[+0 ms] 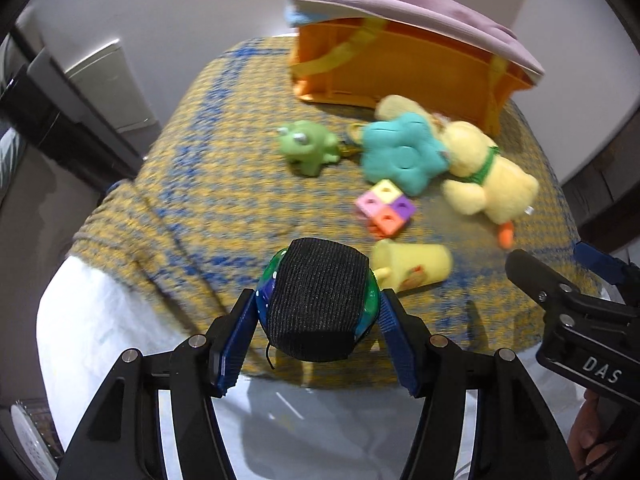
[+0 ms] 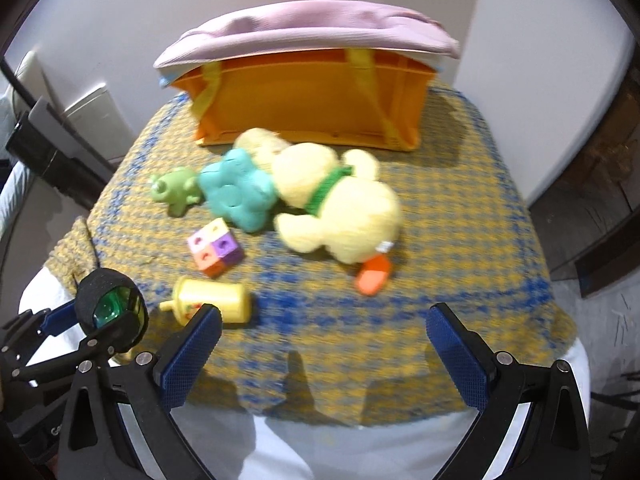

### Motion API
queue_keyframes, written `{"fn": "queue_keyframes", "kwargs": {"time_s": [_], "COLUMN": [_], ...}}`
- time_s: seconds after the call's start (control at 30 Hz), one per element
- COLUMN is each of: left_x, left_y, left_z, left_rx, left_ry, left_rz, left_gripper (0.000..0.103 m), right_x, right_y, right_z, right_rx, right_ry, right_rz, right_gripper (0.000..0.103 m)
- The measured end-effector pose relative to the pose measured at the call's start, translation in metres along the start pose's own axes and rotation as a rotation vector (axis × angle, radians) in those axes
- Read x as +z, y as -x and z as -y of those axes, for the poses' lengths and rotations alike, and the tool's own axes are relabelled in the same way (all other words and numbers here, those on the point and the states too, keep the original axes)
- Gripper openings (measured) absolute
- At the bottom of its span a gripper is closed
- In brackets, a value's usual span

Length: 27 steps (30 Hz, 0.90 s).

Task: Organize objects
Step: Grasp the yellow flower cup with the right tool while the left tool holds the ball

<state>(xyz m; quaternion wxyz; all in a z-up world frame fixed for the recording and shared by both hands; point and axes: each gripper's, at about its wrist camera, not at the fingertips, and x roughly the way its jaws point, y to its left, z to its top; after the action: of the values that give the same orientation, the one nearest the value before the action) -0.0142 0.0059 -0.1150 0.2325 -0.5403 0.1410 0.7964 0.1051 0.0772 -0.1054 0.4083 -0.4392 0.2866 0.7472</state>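
My left gripper (image 1: pixel 318 312) is shut on a green disc toy with a black fabric band (image 1: pixel 318 300), held above the near edge of the table; the toy also shows in the right wrist view (image 2: pixel 110 310). My right gripper (image 2: pixel 324 340) is open and empty over the near edge. On the yellow-and-blue woven cloth (image 2: pixel 460 200) lie a yellow toy cup (image 2: pixel 216 300), a pastel cube (image 2: pixel 216 248), a green frog (image 2: pixel 174 190), a teal plush (image 2: pixel 238 190) and a yellow plush duck (image 2: pixel 344 204). An orange bag (image 2: pixel 308 100) stands at the back.
A pink cushion (image 2: pixel 304 30) lies across the top of the orange bag. White walls stand behind the table. Dark furniture (image 2: pixel 52 152) is at the left, and a dark floor and doorway are at the right. A white cloth hangs under the woven one at the near edge.
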Motion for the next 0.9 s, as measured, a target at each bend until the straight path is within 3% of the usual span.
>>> {"fn": "queue_keyframes", "kwargs": {"time_s": [0.5,0.9], "left_x": [-0.011,-0.012], "left_y": [-0.011,-0.019], "left_z": [-0.069,-0.077], "left_rx": [-0.008,-0.049], "left_ry": [0.056,0.055], "left_rz": [0.003,-0.016], "left_gripper": [0.06,0.06], "right_x": [0.003,0.004], "right_y": [-0.043,-0.075], "right_z": [-0.072,-0.083], "right_rx": [0.029,0.017], "right_ry": [0.08,0.075], "right_rz": [-0.093,-0.162], "right_gripper": [0.102,0.102]}}
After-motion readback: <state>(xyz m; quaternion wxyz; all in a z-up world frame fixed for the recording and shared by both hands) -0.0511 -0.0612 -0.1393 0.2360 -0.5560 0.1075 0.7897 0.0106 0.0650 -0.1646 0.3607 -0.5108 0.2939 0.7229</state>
